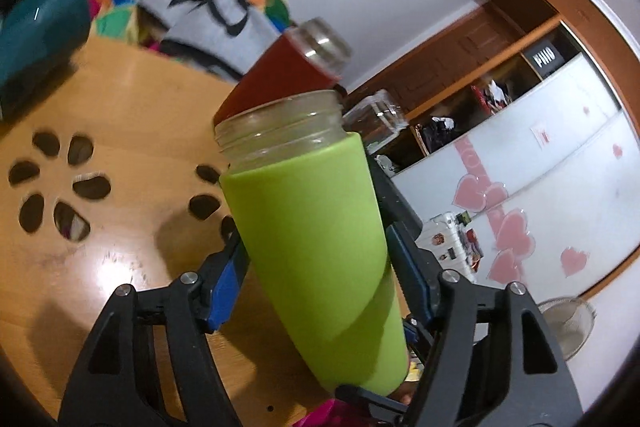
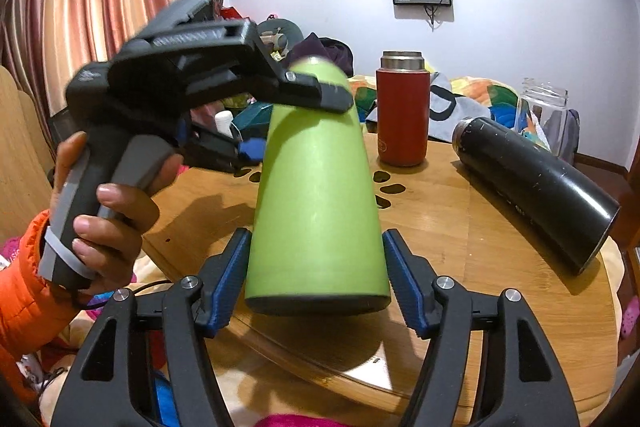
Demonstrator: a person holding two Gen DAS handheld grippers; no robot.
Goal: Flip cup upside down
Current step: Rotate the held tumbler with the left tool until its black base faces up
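Green-sleeved glass cup [image 2: 316, 187] sits mid-flip, clamped by left gripper [image 1: 316, 255], lifted near red flask [image 2: 402, 109]. Right gripper [image 2: 316, 279] spread, w/ fingers flanking base. Next: finish rotation.

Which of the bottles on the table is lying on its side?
The black bottle, lying on the table's right side. The red bottle stands upright, and the green cup is held in the air by the left gripper.
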